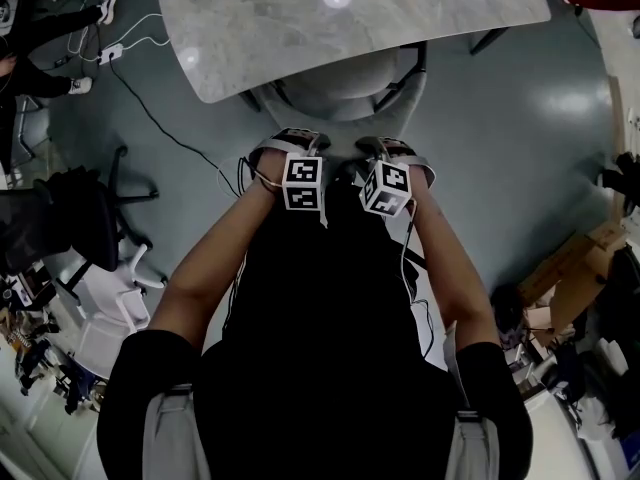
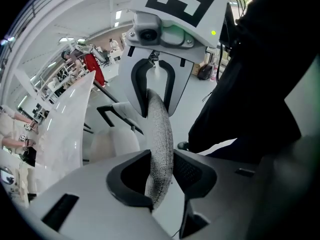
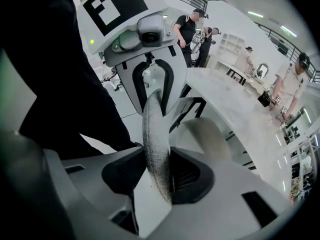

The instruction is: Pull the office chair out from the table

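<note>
The office chair is grey, its seat tucked under the pale marble table. Directly below me its fabric backrest top runs between both grippers. My left gripper is shut on that edge, both dark pads against the fabric. My right gripper is shut on the same backrest a little further along. From the head view the left gripper and right gripper sit side by side, pointing steeply down. Each gripper view shows the other gripper clamped ahead on the edge.
A black chair stands to the left, with cables and a power strip on the grey floor. Cardboard boxes lie at the right. Several people stand beyond the table.
</note>
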The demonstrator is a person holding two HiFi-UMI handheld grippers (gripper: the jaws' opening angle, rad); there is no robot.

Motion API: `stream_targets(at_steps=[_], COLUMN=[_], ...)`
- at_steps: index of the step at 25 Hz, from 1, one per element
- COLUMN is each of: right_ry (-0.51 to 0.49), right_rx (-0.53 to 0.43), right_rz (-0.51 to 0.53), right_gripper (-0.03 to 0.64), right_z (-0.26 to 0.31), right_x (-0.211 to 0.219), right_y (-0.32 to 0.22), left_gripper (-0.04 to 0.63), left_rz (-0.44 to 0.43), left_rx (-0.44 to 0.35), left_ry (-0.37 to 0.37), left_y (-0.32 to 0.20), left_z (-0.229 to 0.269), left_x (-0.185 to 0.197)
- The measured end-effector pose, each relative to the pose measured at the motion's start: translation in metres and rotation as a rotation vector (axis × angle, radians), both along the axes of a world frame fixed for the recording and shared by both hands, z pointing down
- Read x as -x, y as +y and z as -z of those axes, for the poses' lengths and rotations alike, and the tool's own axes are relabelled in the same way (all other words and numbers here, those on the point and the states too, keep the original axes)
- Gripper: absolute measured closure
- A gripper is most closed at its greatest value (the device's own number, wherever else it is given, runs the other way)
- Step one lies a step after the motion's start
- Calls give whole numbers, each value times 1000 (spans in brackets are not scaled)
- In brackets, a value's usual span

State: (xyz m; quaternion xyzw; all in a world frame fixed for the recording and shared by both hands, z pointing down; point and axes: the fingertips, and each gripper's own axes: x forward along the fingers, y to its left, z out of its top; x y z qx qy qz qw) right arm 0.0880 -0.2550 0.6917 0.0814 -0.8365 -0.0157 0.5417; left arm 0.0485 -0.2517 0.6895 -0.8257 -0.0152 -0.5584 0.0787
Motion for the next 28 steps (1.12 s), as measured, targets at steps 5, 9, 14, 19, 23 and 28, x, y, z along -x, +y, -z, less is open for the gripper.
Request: stream_targets(at_steps=[5, 9, 14, 19, 23, 28], right_ry=[1, 4, 17, 22, 25, 27], right_rx=[5, 11, 30, 34, 31, 40], right_rz=[-8, -15, -21, -23, -28, -34], right_gripper=[477, 491, 505, 509, 511, 511], right_z=[0, -1, 0, 2, 2, 3], right_x=[2, 1, 0, 0, 0, 0], right_y=[1, 2, -1, -2, -1, 0], left_gripper=[486, 500, 509, 514, 515, 515], left_rz=[17, 34, 34, 33, 36, 36], left_rx=[0, 12, 34, 39, 39, 37], left_ry=[-4, -2, 2, -10, -16, -21], left_y=[0, 1, -2, -2, -1, -1], left_z=[-1, -1, 0, 1, 1, 2], left_x=[2, 1, -1, 0, 0, 0])
